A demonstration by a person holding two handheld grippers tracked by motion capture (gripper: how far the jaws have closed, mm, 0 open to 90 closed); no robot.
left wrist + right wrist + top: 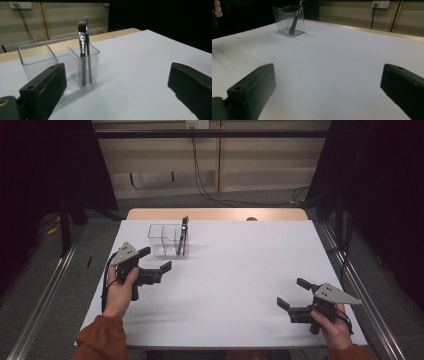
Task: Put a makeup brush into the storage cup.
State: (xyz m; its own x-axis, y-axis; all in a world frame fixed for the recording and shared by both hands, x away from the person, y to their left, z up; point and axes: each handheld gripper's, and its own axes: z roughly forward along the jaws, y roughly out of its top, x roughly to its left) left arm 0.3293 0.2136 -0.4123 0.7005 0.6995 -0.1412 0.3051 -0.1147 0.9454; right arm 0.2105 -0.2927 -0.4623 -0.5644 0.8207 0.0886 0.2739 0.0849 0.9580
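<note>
A clear plastic organizer [162,240] with compartments stands on the white table [235,270], toward the back left. Two dark makeup brushes [183,236] stand upright in its right compartment. In the left gripper view the organizer [37,58] is close ahead, the brushes [83,50] just right of my left jaw. My left gripper [156,259] is open and empty, a short way in front of the organizer. My right gripper [294,293] is open and empty near the front right. The right gripper view has the organizer [284,18] far off with a brush [295,18] in it.
A wooden table edge [215,214] runs behind the white sheet. Cables [200,175] hang on the back wall below a socket [381,4]. Metal rails [45,290] run along both sides of the table. Black curtains flank the scene.
</note>
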